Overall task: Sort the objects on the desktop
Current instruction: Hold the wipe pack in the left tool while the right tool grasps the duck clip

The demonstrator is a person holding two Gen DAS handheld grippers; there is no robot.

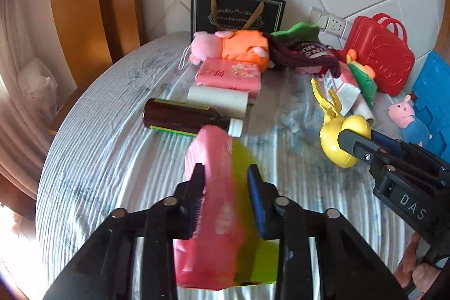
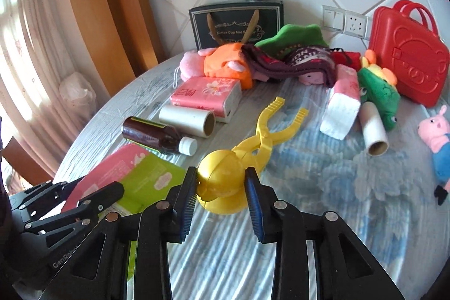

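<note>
My left gripper (image 1: 226,167) is shut on a flat pink-and-green pack (image 1: 216,201), which stands on edge between the pads, above the table. The right wrist view shows that pack (image 2: 146,176) and the left gripper (image 2: 92,193) at lower left. My right gripper (image 2: 220,173) is shut on the ball end of a yellow snowball clamp (image 2: 264,137), whose toothed handles point away toward the wall. In the left wrist view the right gripper (image 1: 357,139) holds the yellow clamp (image 1: 334,139) at right.
On the round cloth-covered table (image 2: 309,187) lie a brown bottle (image 2: 157,137), two cardboard tubes (image 2: 188,120), pink tissue packs (image 2: 205,97) and plush toys (image 2: 438,142). At the back are a red toy case (image 2: 407,55) and a black gift bag (image 2: 236,24).
</note>
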